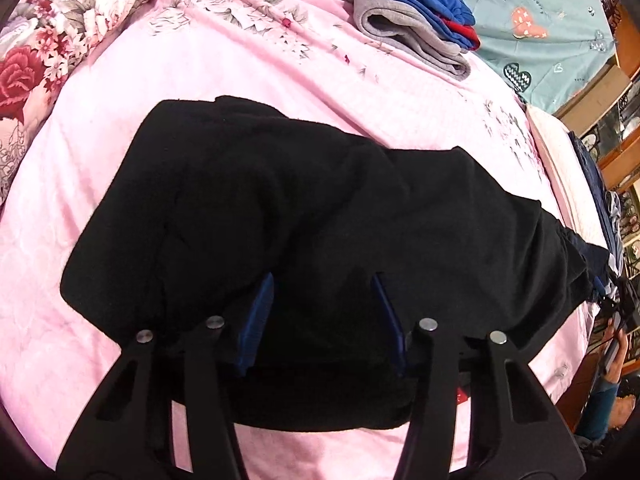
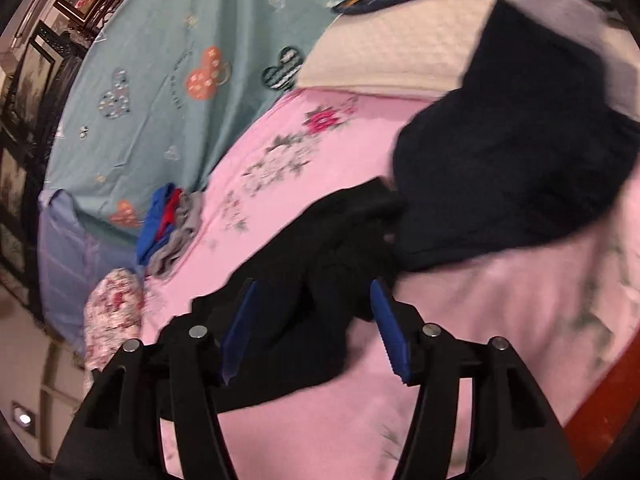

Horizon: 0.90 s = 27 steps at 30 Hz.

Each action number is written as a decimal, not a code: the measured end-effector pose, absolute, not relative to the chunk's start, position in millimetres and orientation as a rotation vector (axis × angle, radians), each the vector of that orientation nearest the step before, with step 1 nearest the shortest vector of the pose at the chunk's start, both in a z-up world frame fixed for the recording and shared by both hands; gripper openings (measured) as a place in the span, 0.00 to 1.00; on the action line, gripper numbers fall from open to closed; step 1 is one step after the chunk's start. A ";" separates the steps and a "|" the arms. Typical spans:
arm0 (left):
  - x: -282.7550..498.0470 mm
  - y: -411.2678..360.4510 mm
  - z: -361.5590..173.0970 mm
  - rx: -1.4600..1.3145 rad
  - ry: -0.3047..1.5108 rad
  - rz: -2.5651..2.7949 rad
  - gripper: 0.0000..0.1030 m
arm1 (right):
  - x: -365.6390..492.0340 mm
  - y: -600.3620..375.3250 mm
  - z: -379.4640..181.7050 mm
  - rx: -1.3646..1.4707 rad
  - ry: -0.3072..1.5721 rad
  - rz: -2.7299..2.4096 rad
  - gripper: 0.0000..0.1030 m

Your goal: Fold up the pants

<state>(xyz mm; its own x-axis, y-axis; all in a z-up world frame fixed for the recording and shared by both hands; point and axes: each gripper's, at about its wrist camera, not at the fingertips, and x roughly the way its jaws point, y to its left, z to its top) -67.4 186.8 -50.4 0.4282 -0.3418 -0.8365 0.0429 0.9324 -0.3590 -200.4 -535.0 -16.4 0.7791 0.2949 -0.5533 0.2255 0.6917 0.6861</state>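
Left wrist view: black pants lie mid-frame on a pink floral bedspread; left gripper, half open, straddles their cloth. Folded clothes upper right, teal quilt beyond. Right gripper, blurred, parted over fabric.

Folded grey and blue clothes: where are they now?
In the left wrist view the folded clothes sit top right on the pink bedspread, beside the teal sheet, beyond the black pants.

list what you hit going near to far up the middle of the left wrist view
left tongs → black pants → pink floral bedspread → folded grey and blue clothes pile → teal heart-print sheet
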 end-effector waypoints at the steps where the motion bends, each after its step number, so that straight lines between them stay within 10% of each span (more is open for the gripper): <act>1: -67.9 187.7 -50.6 -0.311 1.104 -0.240 0.50 | -187.1 -538.2 -16.0 0.824 0.714 0.024 0.57; 11: -68.6 182.9 -49.4 -0.282 1.104 -0.207 0.50 | -106.8 -574.8 -72.0 0.926 0.914 -0.068 0.56; 16: -73.7 163.9 -48.6 -0.149 1.073 -0.183 0.55 | -92.9 -570.7 -57.0 0.774 0.840 -0.089 0.08; 27: -56.3 185.8 -48.2 -0.300 1.145 -0.244 0.57 | -146.8 -531.2 79.1 0.772 0.518 0.215 0.05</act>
